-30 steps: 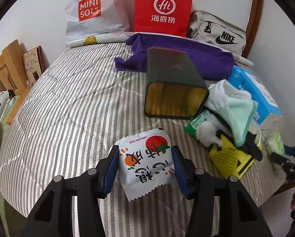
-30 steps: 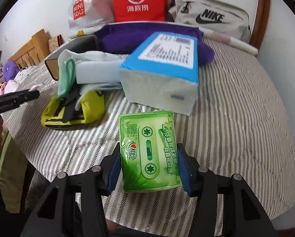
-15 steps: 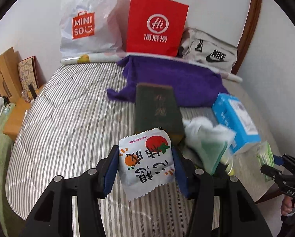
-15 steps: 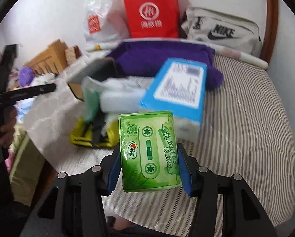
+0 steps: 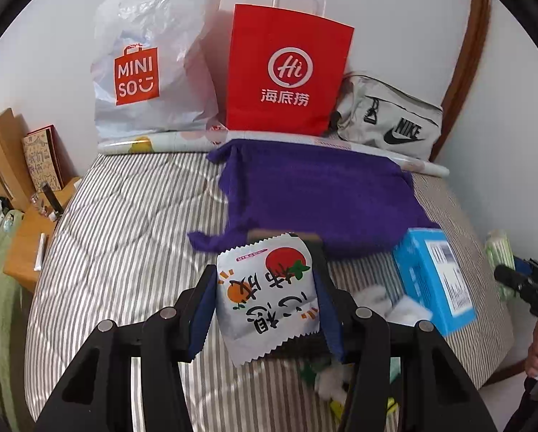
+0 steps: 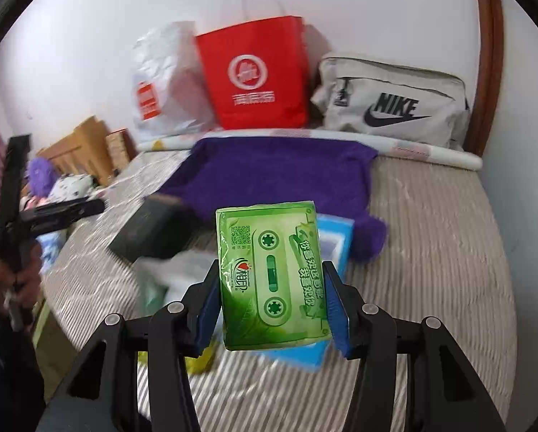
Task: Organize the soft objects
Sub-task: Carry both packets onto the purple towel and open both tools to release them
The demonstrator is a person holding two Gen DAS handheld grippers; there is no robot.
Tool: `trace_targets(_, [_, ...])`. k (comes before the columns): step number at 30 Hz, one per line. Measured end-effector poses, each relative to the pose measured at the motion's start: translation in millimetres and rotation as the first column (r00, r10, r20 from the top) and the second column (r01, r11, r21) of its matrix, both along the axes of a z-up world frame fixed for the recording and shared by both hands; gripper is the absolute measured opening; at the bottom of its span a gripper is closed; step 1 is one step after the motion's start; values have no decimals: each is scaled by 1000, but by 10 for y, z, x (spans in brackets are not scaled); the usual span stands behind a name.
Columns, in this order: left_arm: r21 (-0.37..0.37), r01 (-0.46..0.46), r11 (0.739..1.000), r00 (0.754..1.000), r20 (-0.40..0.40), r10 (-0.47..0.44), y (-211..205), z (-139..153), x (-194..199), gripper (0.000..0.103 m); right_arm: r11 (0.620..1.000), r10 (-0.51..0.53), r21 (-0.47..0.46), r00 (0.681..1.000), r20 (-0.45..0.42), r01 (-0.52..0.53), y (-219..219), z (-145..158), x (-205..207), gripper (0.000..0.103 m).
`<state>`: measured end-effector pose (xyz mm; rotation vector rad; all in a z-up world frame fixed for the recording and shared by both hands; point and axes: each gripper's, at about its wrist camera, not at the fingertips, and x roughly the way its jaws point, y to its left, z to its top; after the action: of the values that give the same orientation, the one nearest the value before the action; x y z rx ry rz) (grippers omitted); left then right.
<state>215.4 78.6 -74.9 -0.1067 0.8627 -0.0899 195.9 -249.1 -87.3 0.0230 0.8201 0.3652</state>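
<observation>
My left gripper (image 5: 265,302) is shut on a white snack packet (image 5: 267,295) with red and orange fruit print, held above the striped bed (image 5: 125,237). My right gripper (image 6: 272,284) is shut on a green tissue pack (image 6: 272,273) with a cassette design, also held above the bed. A purple towel (image 5: 319,198) lies spread at the back of the bed, seen too in the right wrist view (image 6: 276,172). A blue tissue box (image 5: 434,280) and white cloths (image 5: 376,295) lie below and right of the left gripper. The right gripper shows at the right edge of the left wrist view (image 5: 520,280).
A white Miniso bag (image 5: 150,64), a red paper bag (image 5: 286,72) and a beige Nike pouch (image 5: 387,118) stand against the wall. A dark box (image 6: 150,230) lies on the bed. A wooden bedside stand (image 5: 27,237) is at the left.
Both grippers have risen and tilted up with their packs still held. The dark box, blue box and cloth pile now sit lower and partly hidden behind the held packs.
</observation>
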Motion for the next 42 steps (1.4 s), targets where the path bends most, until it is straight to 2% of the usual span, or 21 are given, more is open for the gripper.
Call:
trace_targets(2, [-7, -1, 1000, 1000, -14, 1, 16, 0, 129, 50, 1000, -21, -6, 1000, -7, 20, -11, 8, 205, 52])
trace_targets(7, [37, 13, 999, 999, -31, -12, -12, -49, 450, 50, 999, -38, -25, 999, -27, 38, 23, -22, 724, 52])
trace_targets(13, [30, 36, 999, 997, -75, -34, -39, -167, 923, 50, 998, -45, -41, 997, -65, 42, 70, -181, 1249, 52])
trace_targets(22, [-27, 70, 997, 989, -126, -73, -121, -406, 1645, 50, 995, -4, -100, 989, -149, -11, 228, -576, 1843, 52])
trace_targets(27, [-39, 85, 996, 987, -134, -89, -203, -509, 1947, 50, 993, 7, -111, 982, -190, -28, 248, -738, 2050, 52])
trace_targets(32, [-17, 101, 995, 983, -155, -102, -300, -620, 2201, 50, 992, 6, -120, 972, -233, -35, 247, -883, 2230, 52])
trace_targets(42, [0, 114, 994, 973, -202, -111, -321, -781, 2525, 52, 990, 18, -128, 963, -268, -54, 273, -992, 2403, 54])
